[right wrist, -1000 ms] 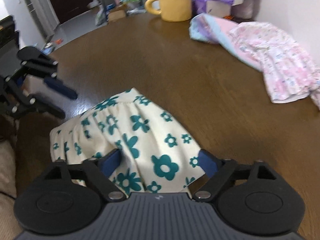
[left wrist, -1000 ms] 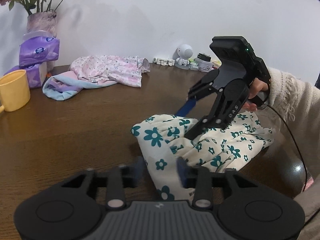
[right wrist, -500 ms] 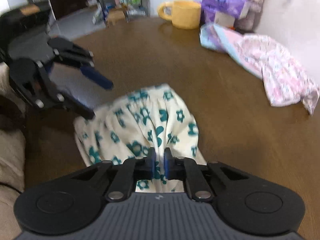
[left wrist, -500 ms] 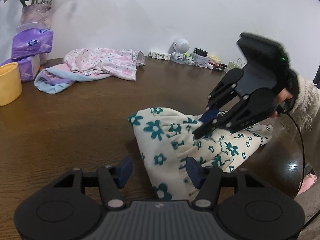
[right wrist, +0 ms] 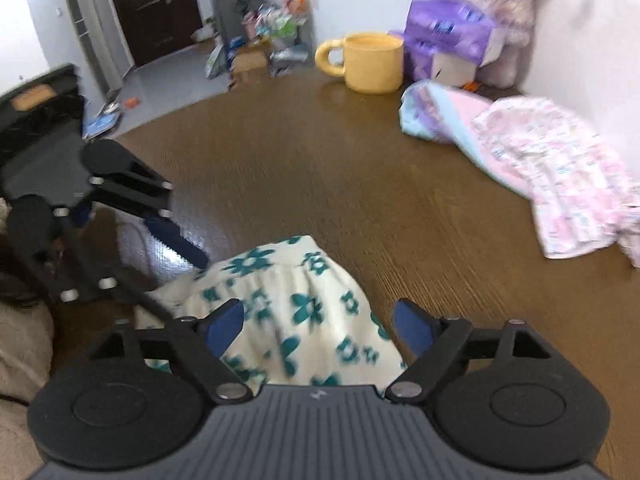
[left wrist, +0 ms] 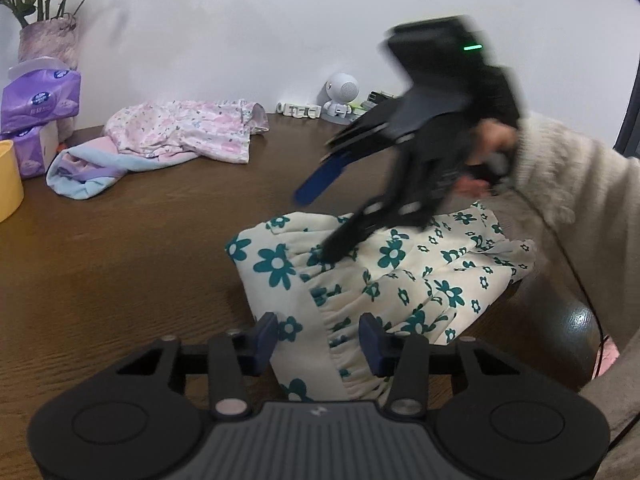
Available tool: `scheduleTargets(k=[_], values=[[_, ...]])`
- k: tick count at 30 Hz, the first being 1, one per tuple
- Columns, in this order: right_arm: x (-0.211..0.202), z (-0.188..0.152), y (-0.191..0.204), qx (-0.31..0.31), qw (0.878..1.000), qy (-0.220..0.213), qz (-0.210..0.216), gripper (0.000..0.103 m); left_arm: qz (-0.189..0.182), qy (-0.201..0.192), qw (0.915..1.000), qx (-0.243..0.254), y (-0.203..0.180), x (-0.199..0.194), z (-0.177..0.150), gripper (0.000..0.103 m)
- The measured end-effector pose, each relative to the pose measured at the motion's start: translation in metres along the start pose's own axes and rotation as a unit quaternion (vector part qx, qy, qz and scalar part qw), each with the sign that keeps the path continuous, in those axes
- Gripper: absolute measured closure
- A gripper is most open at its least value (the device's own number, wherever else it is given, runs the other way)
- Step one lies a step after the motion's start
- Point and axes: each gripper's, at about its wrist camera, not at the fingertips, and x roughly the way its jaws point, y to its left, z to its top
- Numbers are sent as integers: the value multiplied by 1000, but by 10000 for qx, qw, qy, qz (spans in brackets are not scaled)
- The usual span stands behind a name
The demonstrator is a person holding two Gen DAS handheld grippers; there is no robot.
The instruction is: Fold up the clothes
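Note:
A cream garment with teal flowers lies bunched on the brown table near its front edge. My left gripper is low over its near end, the gathered hem lying between the blue pads; the jaws are closing, with a gap still showing on both sides. My right gripper hangs just above the same garment, jaws spread wide and opening, nothing pinched. In the left wrist view the right gripper is a blur over the cloth. The left gripper shows at the left of the right wrist view.
A pink printed garment and a light blue and pink one lie at the back of the table. A yellow mug, purple tissue packs, a vase and a small white toy stand along the wall. A person's cream sleeve is at the right.
The right gripper, shut on the flowered garment half a second ago, has let go, spread wide and lifted a little. The left gripper's jaws have narrowed around the hem.

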Motion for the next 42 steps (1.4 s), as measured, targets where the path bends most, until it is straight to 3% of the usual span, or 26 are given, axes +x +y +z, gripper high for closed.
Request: scheduleTargets(k=[3, 7, 10, 16, 24, 29, 34, 42], values=[[25, 5, -21, 217, 9984, 224, 462, 20, 8, -12, 10000, -35, 2, -2, 0, 60], [24, 3, -18, 178, 9954, 345, 874, 65, 77, 139, 9996, -237, 10, 0, 1, 60], [9, -2, -4, -21, 9972, 359, 661, 80, 53, 277, 9989, -381, 17, 3, 1, 60], [4, -10, 31, -561, 9965, 616, -13, 89, 189, 284, 9985, -426, 17, 4, 2, 57], [22, -17, 60, -798, 9920, 604, -775, 88, 494, 252, 9966, -601, 12, 7, 2, 57], [19, -19, 60, -710, 9922, 511, -883, 85, 588, 243, 9963, -581, 9, 6, 0, 56], [12, -25, 62, -661, 9894, 445, -1211, 62, 671, 191, 9954, -650, 9, 6, -2, 50], [12, -48, 75, -171, 9856, -92, -1677, 62, 698, 124, 9945, -774, 9, 7, -5, 49]])
